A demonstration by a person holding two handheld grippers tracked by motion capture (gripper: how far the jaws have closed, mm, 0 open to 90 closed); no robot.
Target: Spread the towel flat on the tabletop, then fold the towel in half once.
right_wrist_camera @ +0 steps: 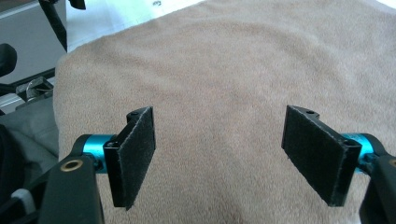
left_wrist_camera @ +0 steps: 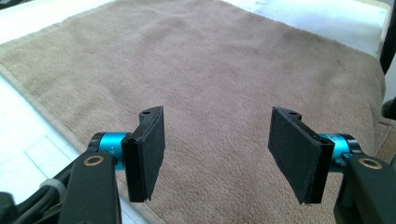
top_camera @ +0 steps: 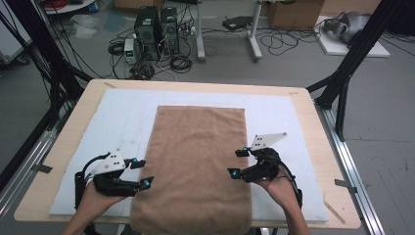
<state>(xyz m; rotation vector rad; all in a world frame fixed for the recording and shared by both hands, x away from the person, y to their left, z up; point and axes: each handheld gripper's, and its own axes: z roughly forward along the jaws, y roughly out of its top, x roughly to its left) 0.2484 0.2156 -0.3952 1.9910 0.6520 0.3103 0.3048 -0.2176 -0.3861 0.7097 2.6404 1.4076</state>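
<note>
A tan towel lies flat along the middle of the table, its near end hanging over the front edge. My left gripper stands open at the towel's left edge near the front, jaws pointing inward over the cloth. My right gripper is open at the towel's right edge, facing the left one. In the left gripper view the towel spreads beyond the left gripper, whose jaws are wide apart. The right gripper view shows the same towel under the right gripper, with nothing between its jaws.
A white foam sheet covers the wooden table under the towel. Black frame posts stand at the table's right and left. Computer towers and cables sit on the floor beyond.
</note>
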